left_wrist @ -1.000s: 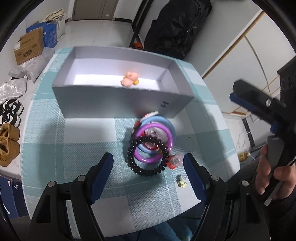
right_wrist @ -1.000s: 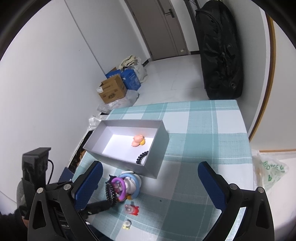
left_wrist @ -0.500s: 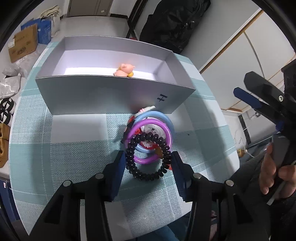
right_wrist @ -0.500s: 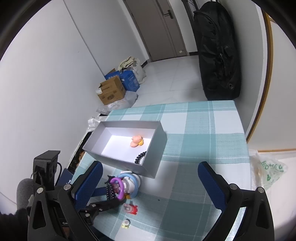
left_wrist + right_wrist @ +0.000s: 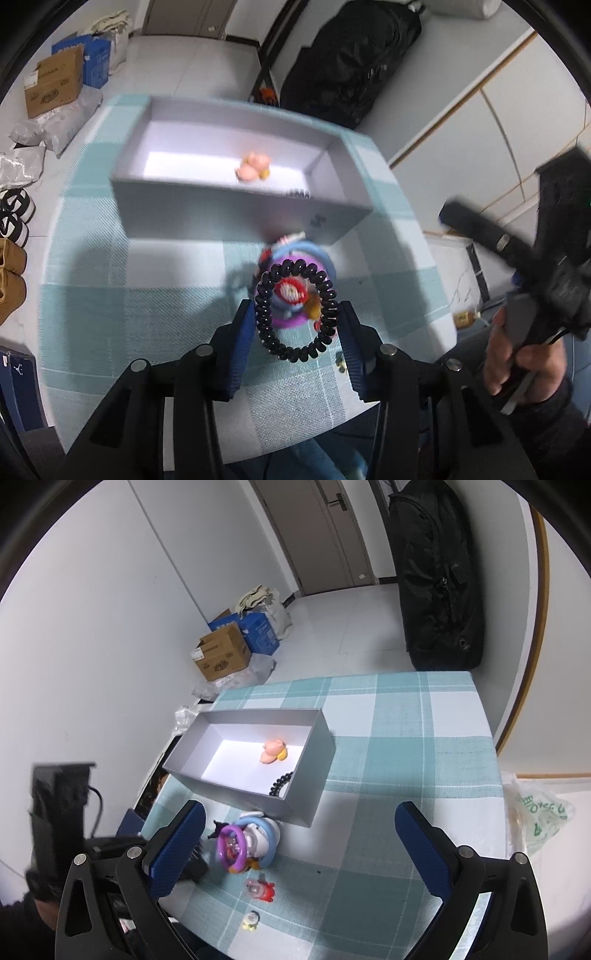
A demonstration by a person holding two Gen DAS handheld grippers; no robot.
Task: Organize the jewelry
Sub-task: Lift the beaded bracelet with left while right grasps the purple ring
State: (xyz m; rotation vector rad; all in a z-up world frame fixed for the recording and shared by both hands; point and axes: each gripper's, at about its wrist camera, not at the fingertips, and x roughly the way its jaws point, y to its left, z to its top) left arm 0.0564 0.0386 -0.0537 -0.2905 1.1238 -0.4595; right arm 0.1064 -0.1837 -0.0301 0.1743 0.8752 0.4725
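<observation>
My left view is motion-blurred; the right stays sharp. Even indoor light, bright box (image 5: 236, 753) floor, black fisheye corners, bent edges.

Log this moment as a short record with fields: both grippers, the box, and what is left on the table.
left gripper: jaws have just been closing, pads now against the sides of the black coil bracelet, which looks lifted off the pile
right gripper: open, holding nothing
grey box: holds a pink charm and a black bead string
pile by the box: purple ring, blue ring
loose on tablecloth: red charm, small yellow charm
</observation>
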